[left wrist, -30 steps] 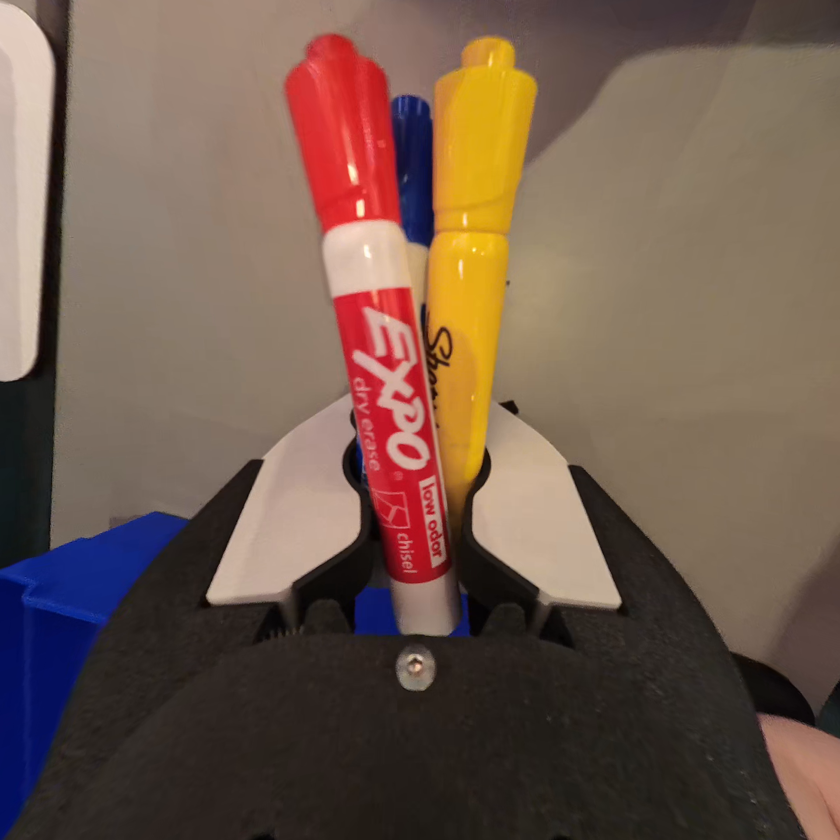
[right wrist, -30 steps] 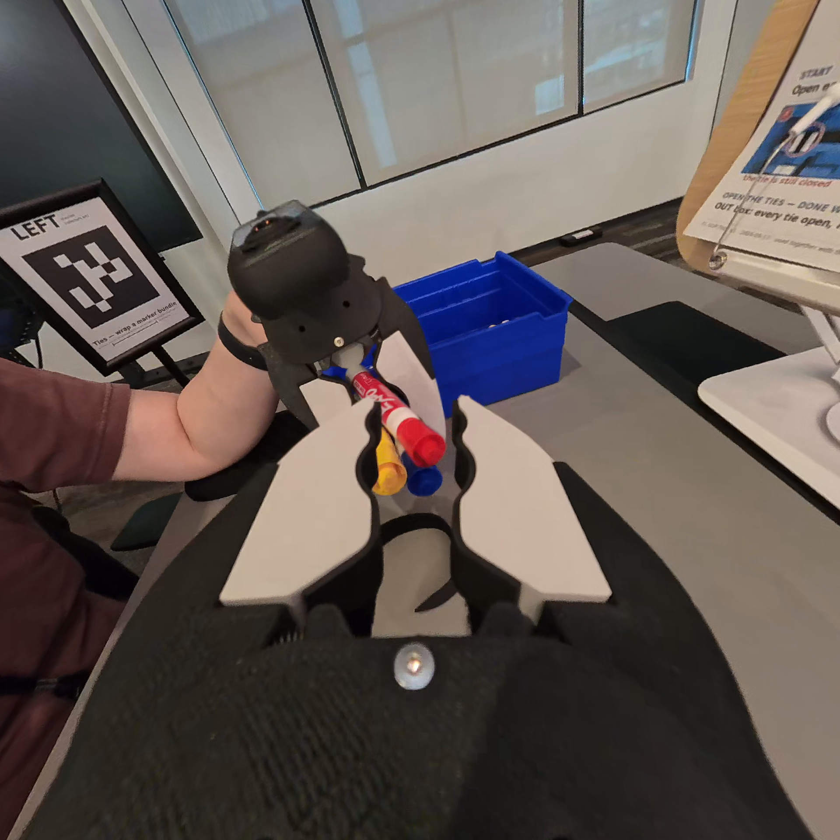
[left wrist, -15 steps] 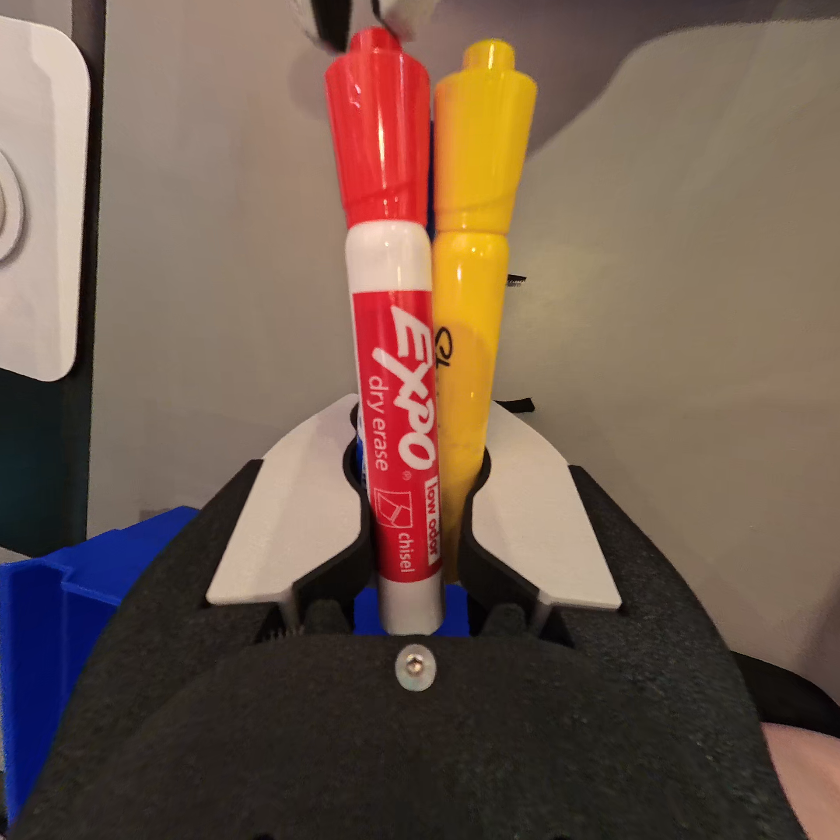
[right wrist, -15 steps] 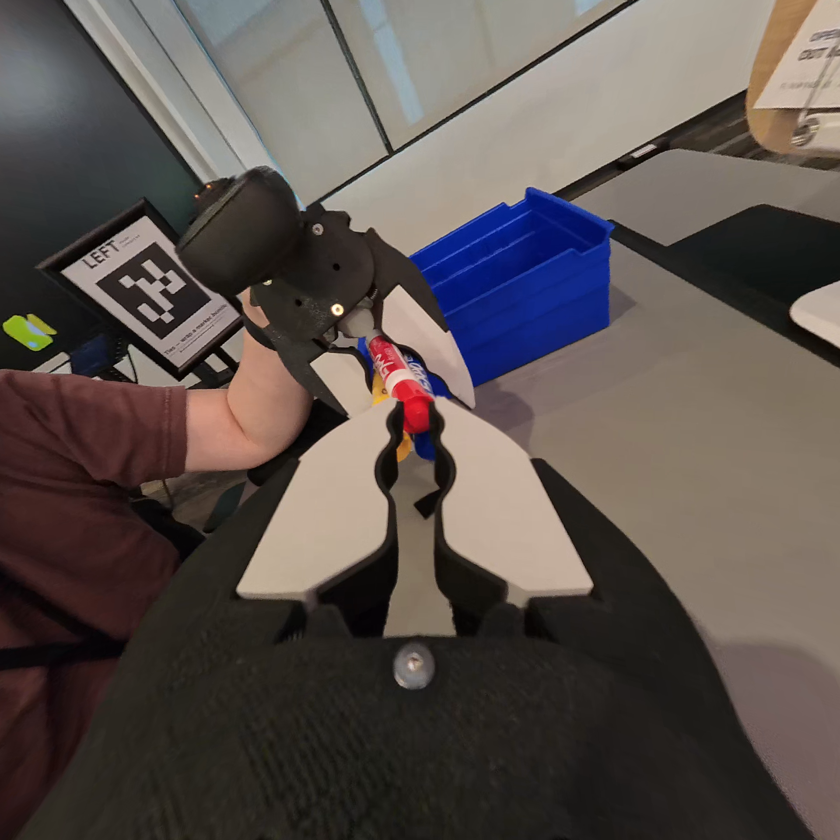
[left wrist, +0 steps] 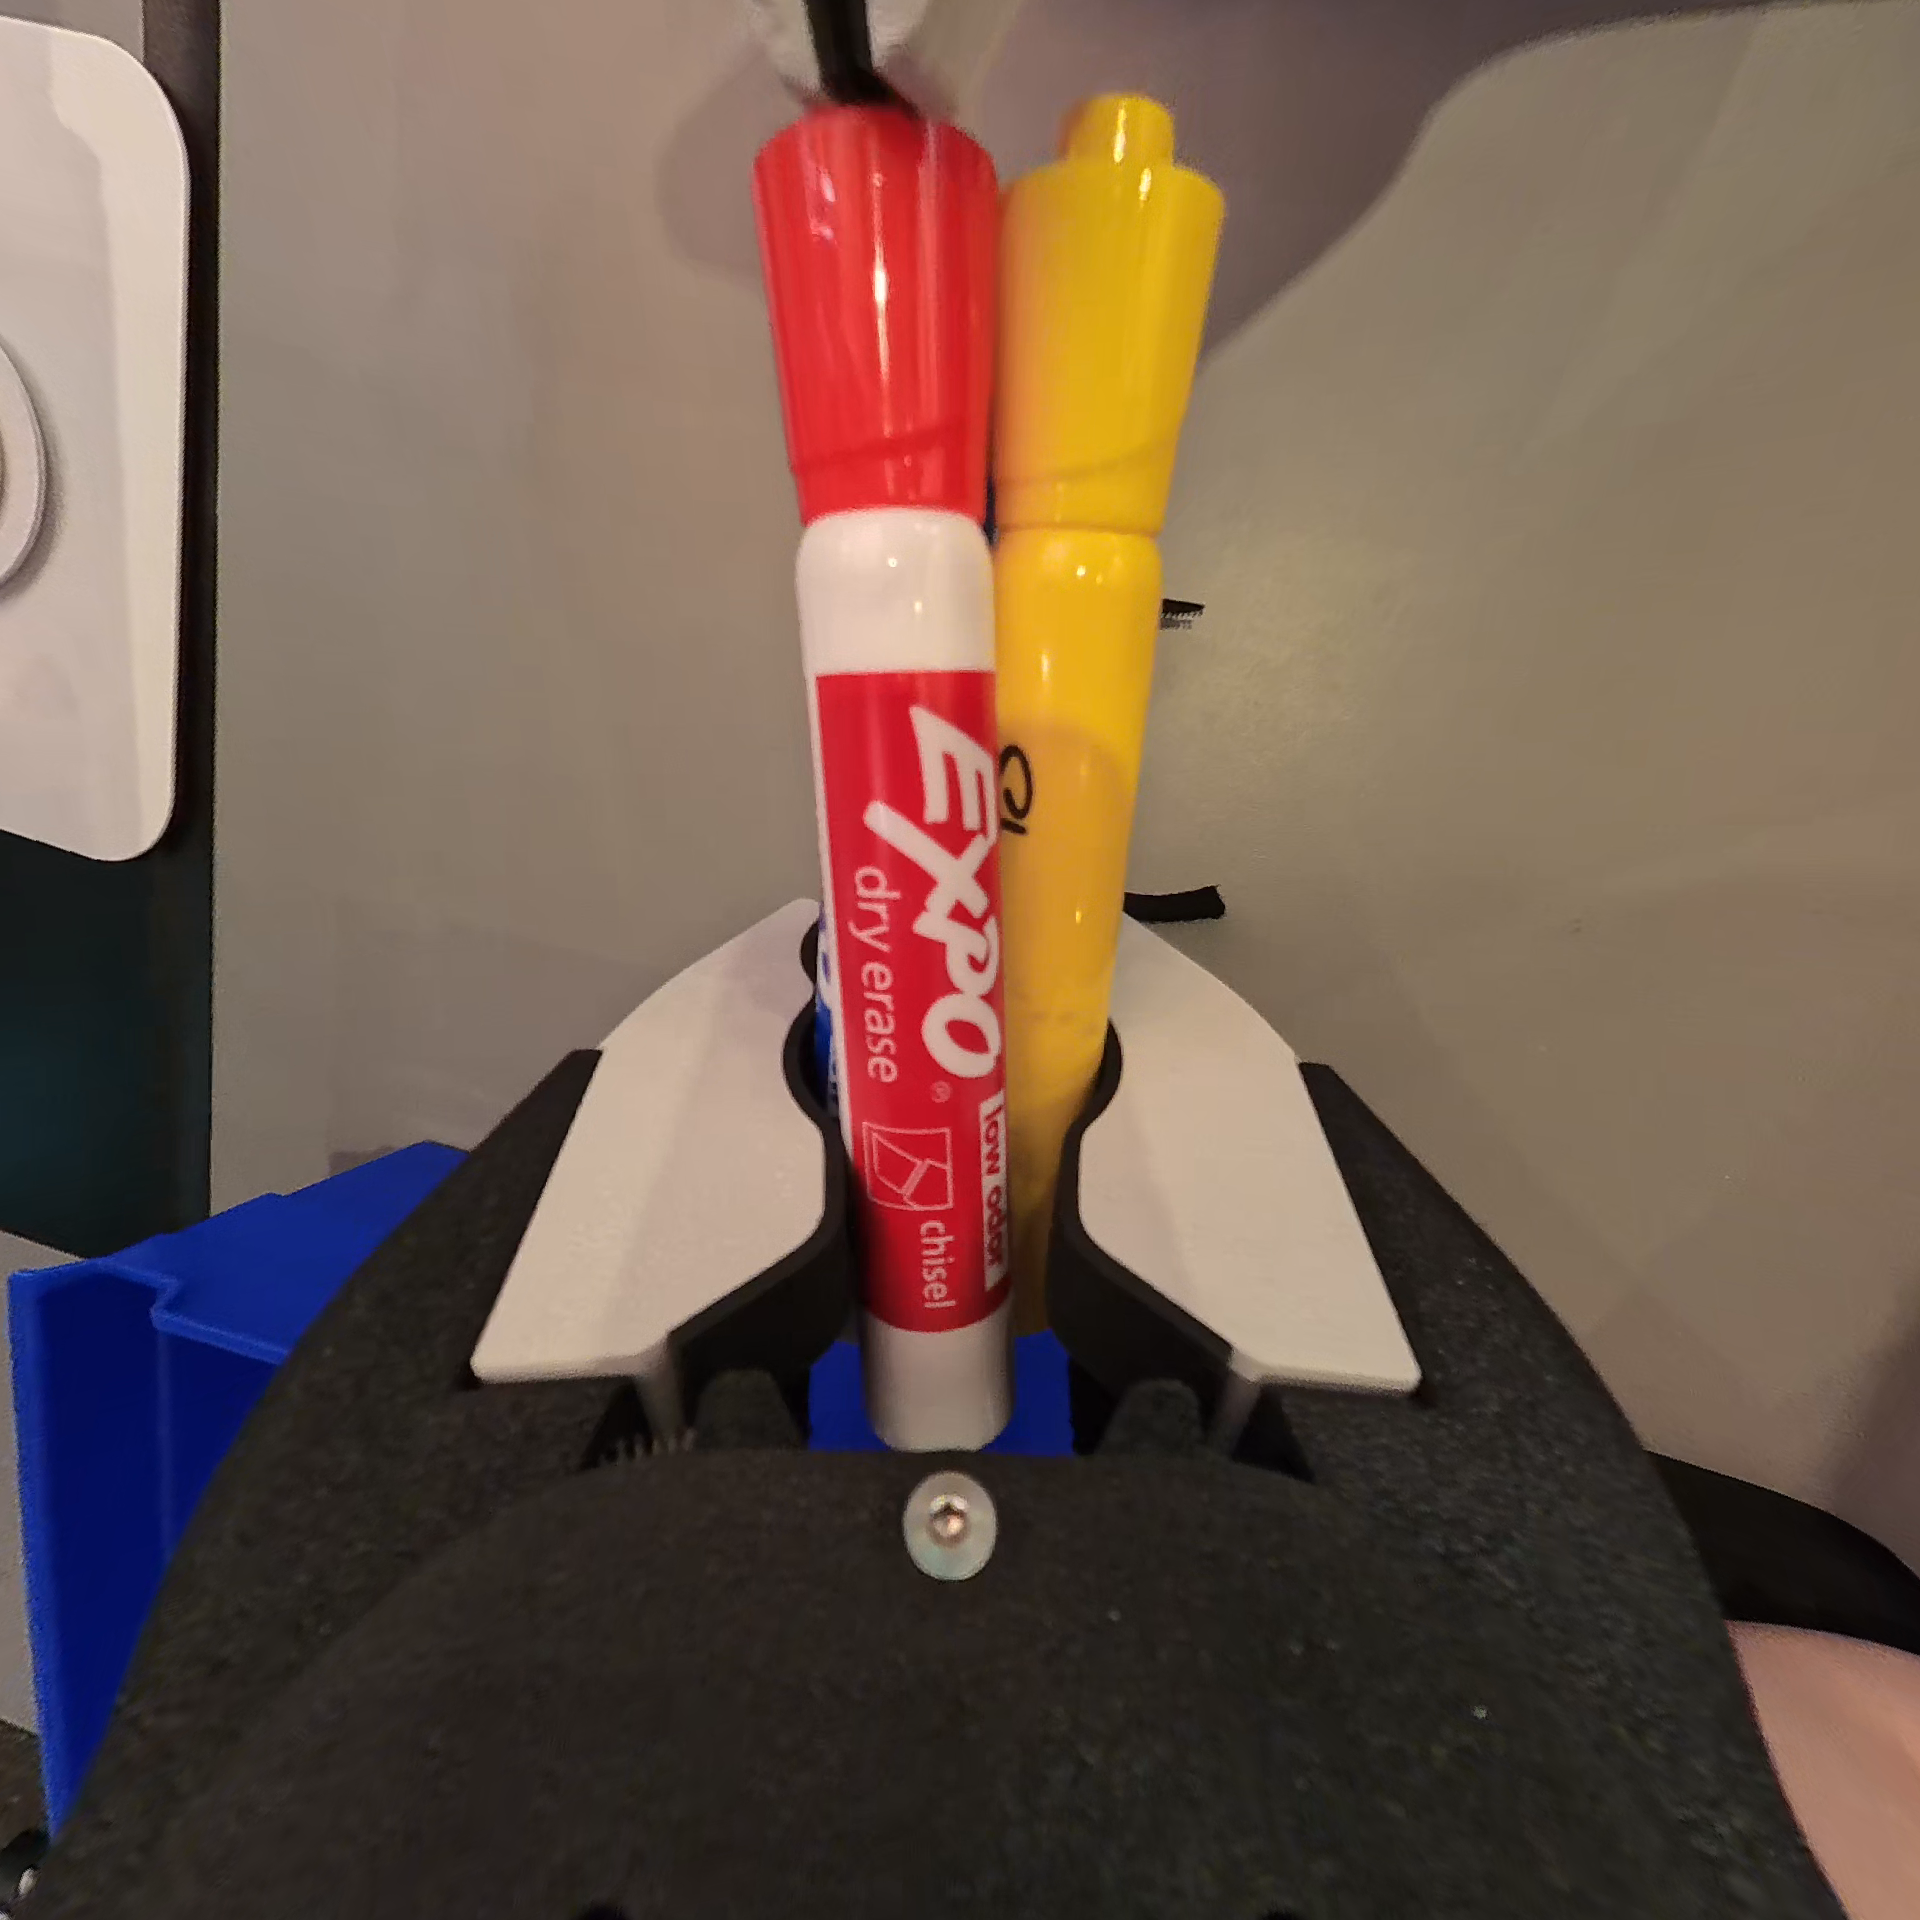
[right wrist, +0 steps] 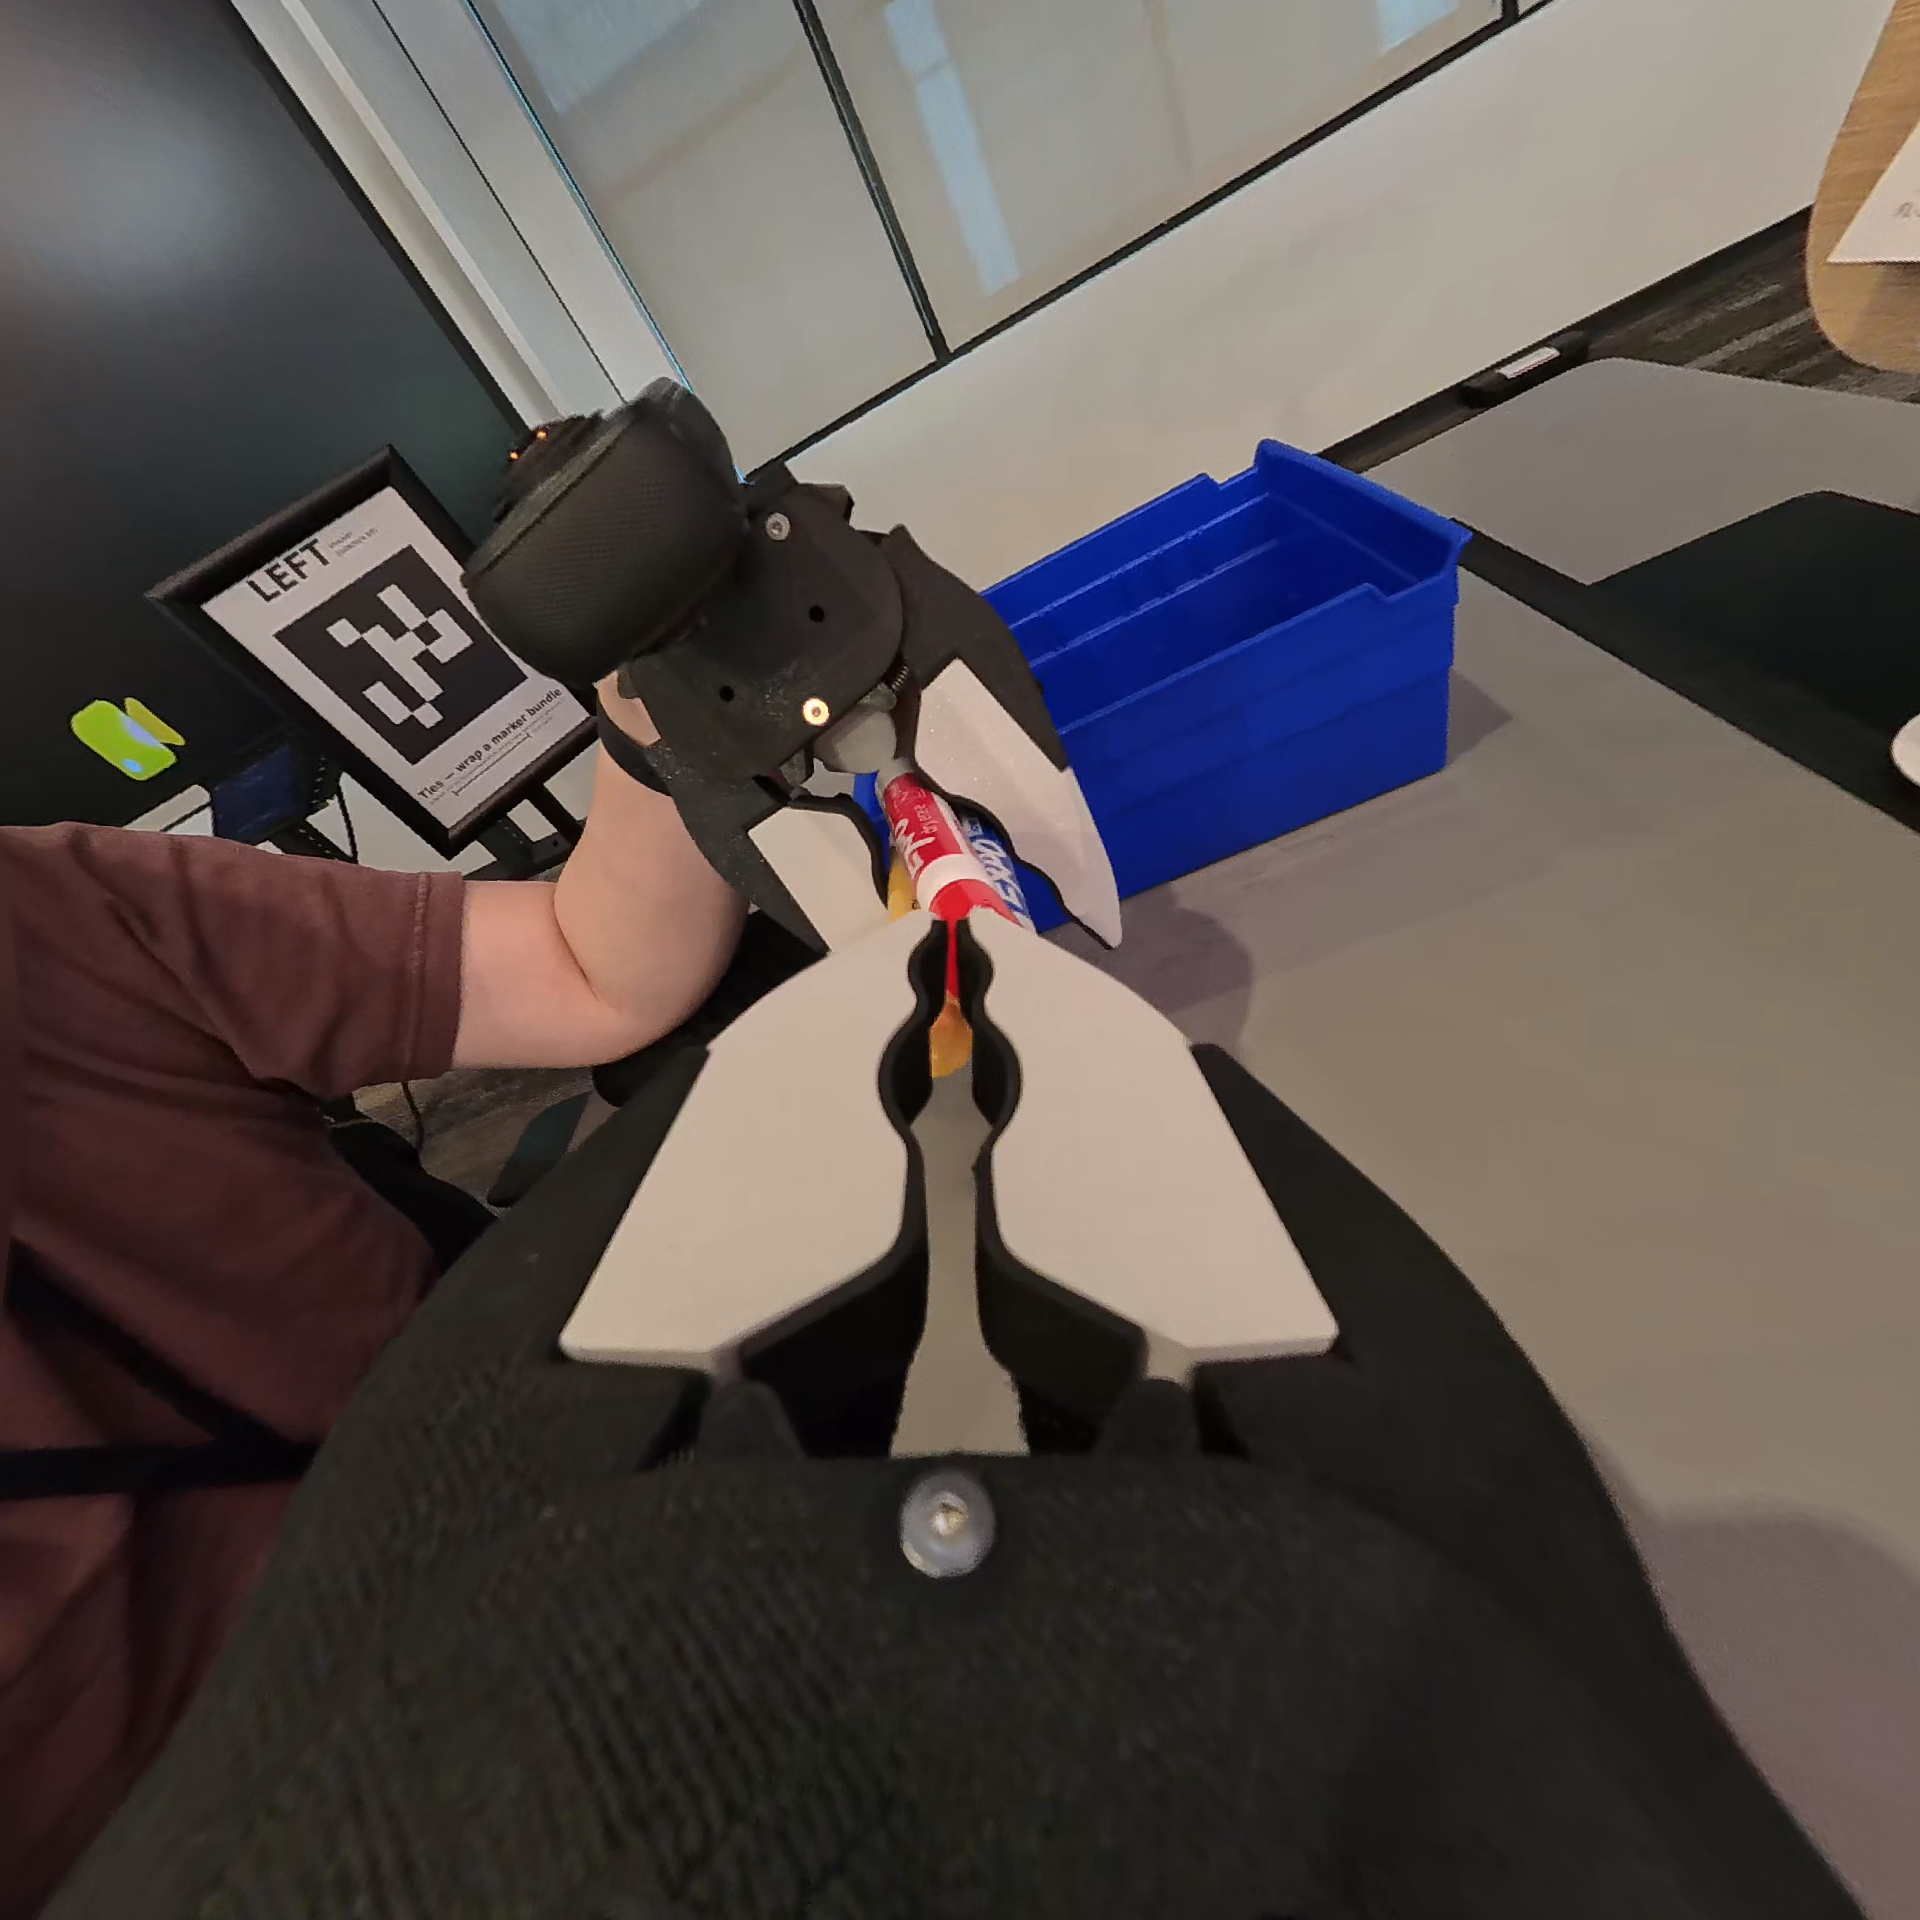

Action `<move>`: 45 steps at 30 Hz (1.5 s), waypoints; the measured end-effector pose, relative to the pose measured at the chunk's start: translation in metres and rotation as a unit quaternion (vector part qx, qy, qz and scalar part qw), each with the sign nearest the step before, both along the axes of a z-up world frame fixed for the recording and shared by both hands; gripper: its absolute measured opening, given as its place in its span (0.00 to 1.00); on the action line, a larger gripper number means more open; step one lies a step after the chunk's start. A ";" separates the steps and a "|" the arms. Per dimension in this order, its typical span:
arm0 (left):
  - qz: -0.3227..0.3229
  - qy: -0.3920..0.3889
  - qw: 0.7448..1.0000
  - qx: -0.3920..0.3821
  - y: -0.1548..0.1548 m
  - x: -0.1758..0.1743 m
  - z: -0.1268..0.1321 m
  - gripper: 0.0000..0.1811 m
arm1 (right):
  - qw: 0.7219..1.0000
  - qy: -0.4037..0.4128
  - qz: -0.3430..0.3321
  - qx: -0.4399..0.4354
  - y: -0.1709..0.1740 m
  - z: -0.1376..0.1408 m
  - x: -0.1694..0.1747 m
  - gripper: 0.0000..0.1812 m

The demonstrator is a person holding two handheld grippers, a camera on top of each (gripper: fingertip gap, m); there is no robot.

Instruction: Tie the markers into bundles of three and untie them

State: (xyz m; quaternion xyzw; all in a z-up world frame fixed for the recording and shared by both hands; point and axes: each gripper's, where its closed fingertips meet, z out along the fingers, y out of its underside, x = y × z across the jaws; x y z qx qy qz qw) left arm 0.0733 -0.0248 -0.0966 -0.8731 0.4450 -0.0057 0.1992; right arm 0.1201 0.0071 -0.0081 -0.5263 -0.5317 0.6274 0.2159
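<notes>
Markers are clamped in the left gripper [left wrist: 961, 997]: red marker [left wrist: 904, 790] nearest, yellow marker [left wrist: 1091, 644] beside it, touching. Printed labels are carried on both barrels; the yellow one's is mostly covered by the red barrel. Blue marker [left wrist: 823, 997] is seen only as a sliver behind the red one. A black tie end [left wrist: 1179, 906] pokes out past the yellow barrel; whether it wraps the markers cannot be told. Right gripper [right wrist: 951, 940] is narrowed to a slit at the red cap tip [left wrist: 868, 156]; contact looks likely but a firm pinch cannot be confirmed, and only its fingertips are caught at the top edge of the left wrist view. Markers are held above the grey table [right wrist: 1558, 1039]. Farther off, a blue bin [right wrist: 1268, 665] sits on the table. A framed sign [right wrist: 384, 655] with a black-and-white code pattern and text stands behind.
</notes>
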 end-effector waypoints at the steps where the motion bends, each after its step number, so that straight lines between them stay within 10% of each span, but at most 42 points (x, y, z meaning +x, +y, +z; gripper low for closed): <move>1: -0.002 0.000 1.000 -0.002 -0.001 0.000 0.000 0.24 | 1.000 0.003 0.004 -0.004 -0.001 0.001 0.000 0.01; 9: -0.015 -0.001 1.000 -0.001 -0.006 0.001 0.004 0.24 | 0.999 -0.017 -0.003 0.035 -0.005 -0.004 -0.002 0.17; 35: -0.023 0.007 1.000 -0.009 -0.012 0.002 0.003 0.24 | 0.995 -0.051 0.026 0.078 -0.029 -0.013 -0.010 0.19; 45: 0.014 0.027 1.000 0.003 -0.018 -0.034 0.014 0.24 | 0.992 -0.067 -0.069 0.078 0.014 -0.020 -0.002 0.16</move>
